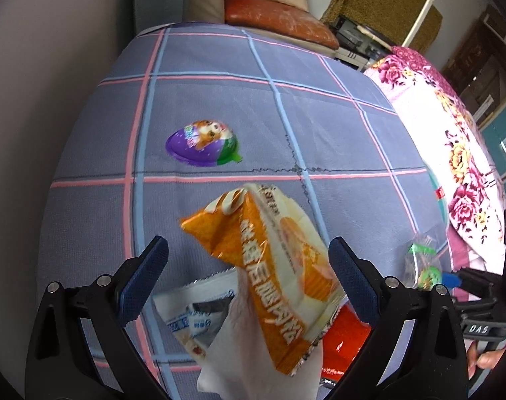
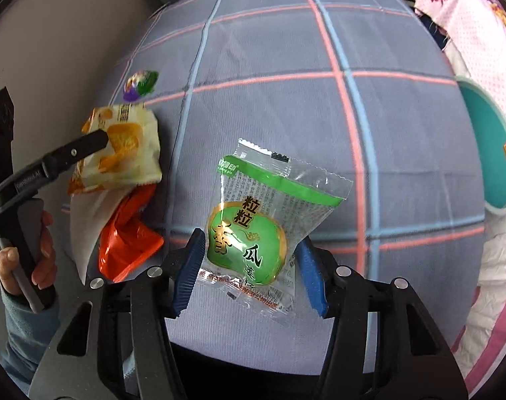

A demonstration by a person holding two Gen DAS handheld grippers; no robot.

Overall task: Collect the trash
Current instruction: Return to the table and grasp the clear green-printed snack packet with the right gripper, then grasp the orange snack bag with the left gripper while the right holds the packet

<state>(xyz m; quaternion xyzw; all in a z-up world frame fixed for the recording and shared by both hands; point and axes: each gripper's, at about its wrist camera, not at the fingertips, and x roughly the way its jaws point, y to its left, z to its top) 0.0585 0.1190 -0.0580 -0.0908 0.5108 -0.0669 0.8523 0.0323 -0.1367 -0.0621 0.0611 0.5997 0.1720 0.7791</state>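
An orange and cream snack wrapper [image 1: 272, 266] lies between the fingers of my left gripper [image 1: 248, 256], which is open around it. Under it lie a white tissue [image 1: 253, 360], a white and blue wrapper [image 1: 199, 313] and a red wrapper [image 1: 346, 340]. A purple egg-shaped wrapper [image 1: 203, 143] lies farther out on the bed. My right gripper [image 2: 249, 266] is open around a clear and green wrapper [image 2: 253, 233]. The orange wrapper [image 2: 123, 153], red wrapper [image 2: 126, 240] and purple wrapper [image 2: 139, 83] show at the left in the right wrist view.
The bed has a blue-grey checked sheet [image 1: 219, 83]. A pink flowered quilt [image 1: 452, 133] lies along its right side. A teal round bin [image 2: 489, 146] sits at the right edge. Cushions [image 1: 276, 10] lie at the far end. A wall runs along the left.
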